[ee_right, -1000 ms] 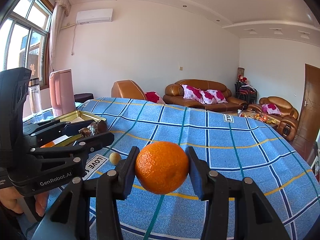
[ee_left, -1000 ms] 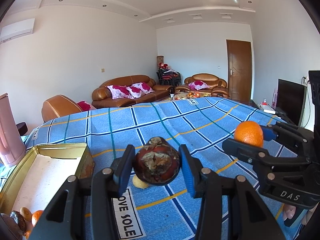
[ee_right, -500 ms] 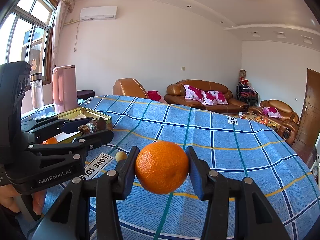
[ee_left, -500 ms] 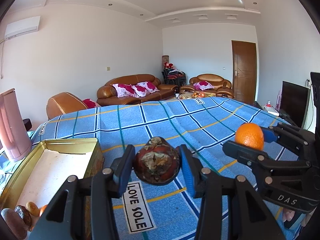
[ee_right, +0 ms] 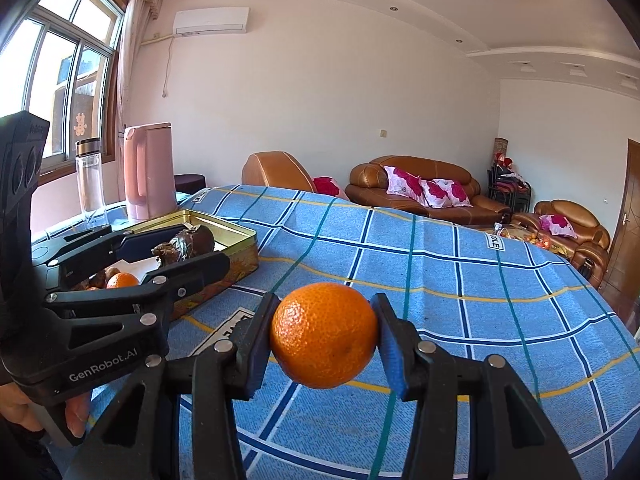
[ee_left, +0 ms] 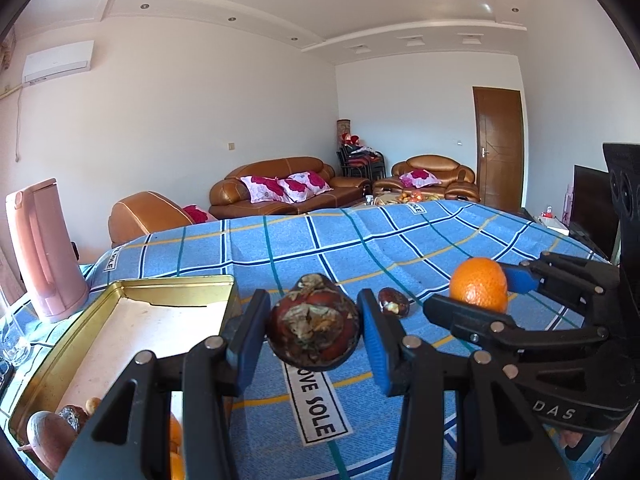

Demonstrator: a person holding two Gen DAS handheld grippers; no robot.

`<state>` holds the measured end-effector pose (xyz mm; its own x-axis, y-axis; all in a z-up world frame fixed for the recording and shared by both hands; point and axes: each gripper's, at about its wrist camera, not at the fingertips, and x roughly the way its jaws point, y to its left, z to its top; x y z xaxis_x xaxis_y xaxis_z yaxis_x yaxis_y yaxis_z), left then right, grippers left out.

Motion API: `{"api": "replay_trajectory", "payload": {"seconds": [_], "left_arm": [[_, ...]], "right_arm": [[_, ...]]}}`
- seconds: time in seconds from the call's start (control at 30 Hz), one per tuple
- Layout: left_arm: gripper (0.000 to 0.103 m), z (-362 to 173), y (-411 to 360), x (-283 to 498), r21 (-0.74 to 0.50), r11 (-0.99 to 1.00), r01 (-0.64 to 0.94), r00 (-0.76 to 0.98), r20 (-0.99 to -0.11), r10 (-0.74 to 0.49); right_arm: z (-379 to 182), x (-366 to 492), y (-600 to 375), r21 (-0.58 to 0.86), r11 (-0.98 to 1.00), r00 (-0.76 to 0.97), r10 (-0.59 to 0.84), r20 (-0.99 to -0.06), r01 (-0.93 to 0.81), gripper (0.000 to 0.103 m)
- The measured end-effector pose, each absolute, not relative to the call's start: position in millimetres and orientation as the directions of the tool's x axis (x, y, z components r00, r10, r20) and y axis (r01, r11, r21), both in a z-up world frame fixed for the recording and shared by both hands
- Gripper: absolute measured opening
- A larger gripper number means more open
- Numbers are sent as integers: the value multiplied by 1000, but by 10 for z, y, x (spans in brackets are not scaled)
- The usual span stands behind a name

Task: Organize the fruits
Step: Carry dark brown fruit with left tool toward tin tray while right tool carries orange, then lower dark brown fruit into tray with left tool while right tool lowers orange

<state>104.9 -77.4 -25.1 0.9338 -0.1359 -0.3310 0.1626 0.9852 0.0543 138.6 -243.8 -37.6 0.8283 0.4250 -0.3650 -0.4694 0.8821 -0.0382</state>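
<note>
Now, above the blue checked tablecloth (ee_left: 360,240), left gripper (ee_left: 314,330) clamps a dark fruit (ee_left: 314,326); right gripper (ee_right: 324,336) pinches an orange (ee_right: 324,334); brown sofas (ee_left: 280,188) behind.

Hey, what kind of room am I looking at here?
Most likely a home living room: brown leather sofas with pink floral cushions line the far wall, a white wall-mounted air conditioner hangs near the window, and a blue checked cloth covers the work surface.
</note>
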Motion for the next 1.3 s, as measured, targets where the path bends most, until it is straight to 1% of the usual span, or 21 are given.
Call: {"api": "replay_trajectory", "payload": {"seconds": [0.5, 1.3], "left_arm": [[47, -167, -310, 865, 43, 994, 99, 949, -304, -81], [47, -157, 421, 655, 25, 999, -48, 950, -309, 54]], "right_arm": [[-380, 1340, -1892, -43, 831, 776, 498, -386, -555, 49], [-355, 1287, -1083, -47, 733, 683, 606, -407, -678, 49]]}}
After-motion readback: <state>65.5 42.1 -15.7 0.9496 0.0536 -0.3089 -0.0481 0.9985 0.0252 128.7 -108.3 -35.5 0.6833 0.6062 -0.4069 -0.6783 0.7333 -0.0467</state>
